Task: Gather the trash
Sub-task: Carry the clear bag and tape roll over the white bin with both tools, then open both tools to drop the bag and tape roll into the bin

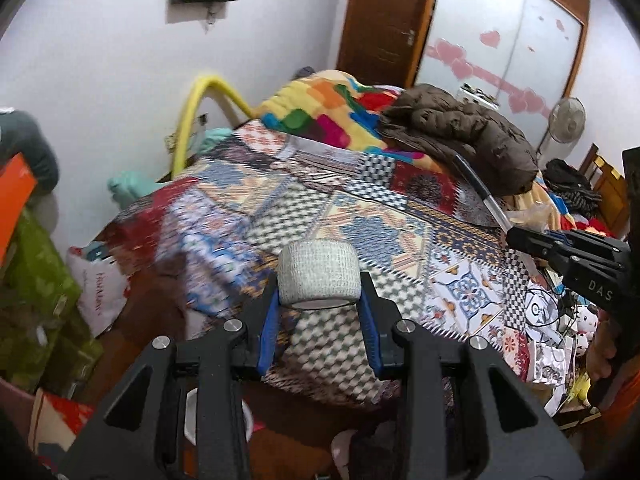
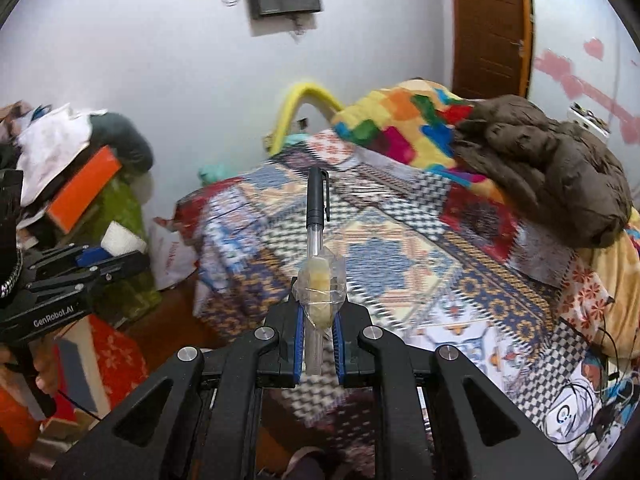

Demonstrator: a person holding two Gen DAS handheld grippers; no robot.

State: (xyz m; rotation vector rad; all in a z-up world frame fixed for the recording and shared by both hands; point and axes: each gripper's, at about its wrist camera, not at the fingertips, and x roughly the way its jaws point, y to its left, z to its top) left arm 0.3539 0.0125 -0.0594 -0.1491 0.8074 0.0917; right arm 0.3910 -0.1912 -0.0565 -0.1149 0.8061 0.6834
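My left gripper [image 1: 320, 282] is shut on a white roll of gauze tape [image 1: 318, 266], held up over the near corner of the bed. In the right wrist view the same gripper [image 2: 120, 254] shows at the left edge with the roll [image 2: 122, 238] between its tips. My right gripper [image 2: 319, 306] is shut on a pen [image 2: 317, 200] with a black cap and clear barrel, together with a crumpled clear wrapper [image 2: 320, 288] that has something yellowish inside. The pen sticks out forward past the fingertips. In the left wrist view, the right gripper [image 1: 516, 236] and pen [image 1: 480, 190] appear at the right.
A bed with a patchwork cover [image 1: 320, 200] fills the middle, with a brown padded jacket [image 1: 460, 132] and a bright blanket [image 1: 320, 108] on its far end. A white plastic bag [image 1: 100, 292], green boxes [image 1: 36, 280] and an orange box [image 2: 84, 188] crowd the left. Cables and papers [image 1: 548, 320] lie at right.
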